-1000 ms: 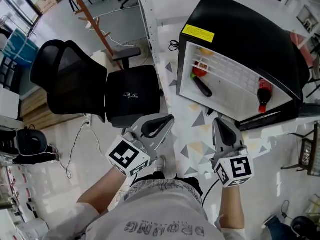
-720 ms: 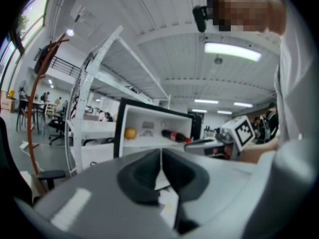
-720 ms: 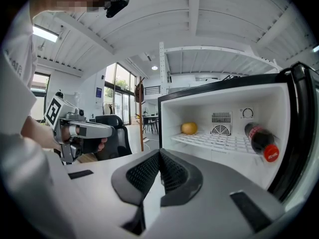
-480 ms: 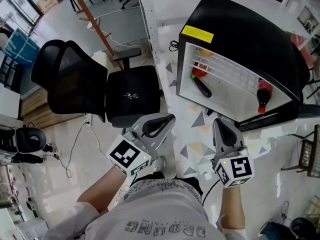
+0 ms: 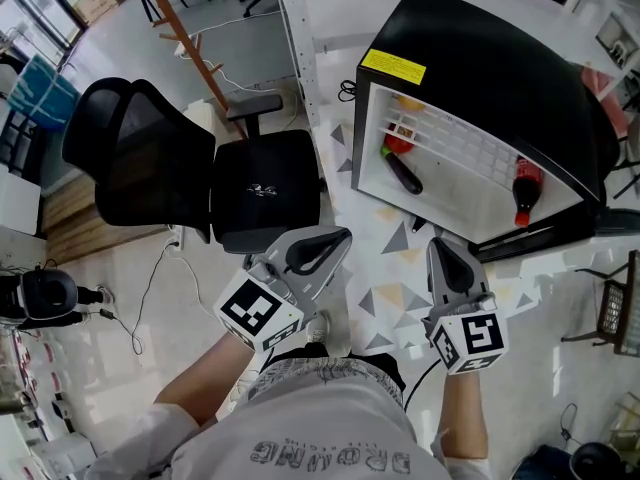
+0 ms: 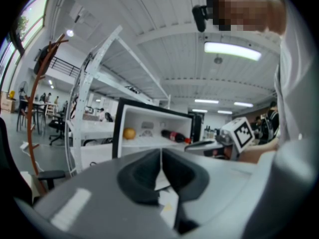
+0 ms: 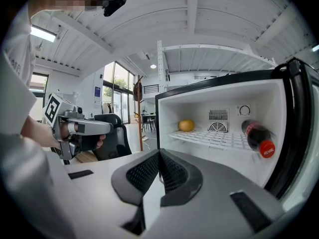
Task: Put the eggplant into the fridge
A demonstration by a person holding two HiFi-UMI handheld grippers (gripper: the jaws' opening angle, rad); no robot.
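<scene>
Left tongs [image 5: 338,236] and right tongs [image 5: 438,242] sit pinched shut, empty, near the open fridge [image 5: 480,58]. I judge the eggplant [image 5: 405,174] already lies inside, left side; only closing up remains.

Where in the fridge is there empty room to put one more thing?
The wire shelf is bare in the middle, between the yellow fruit on its left and the cola bottle on its right. The fridge floor is bare right of the eggplant. The left side is crowded.
</scene>
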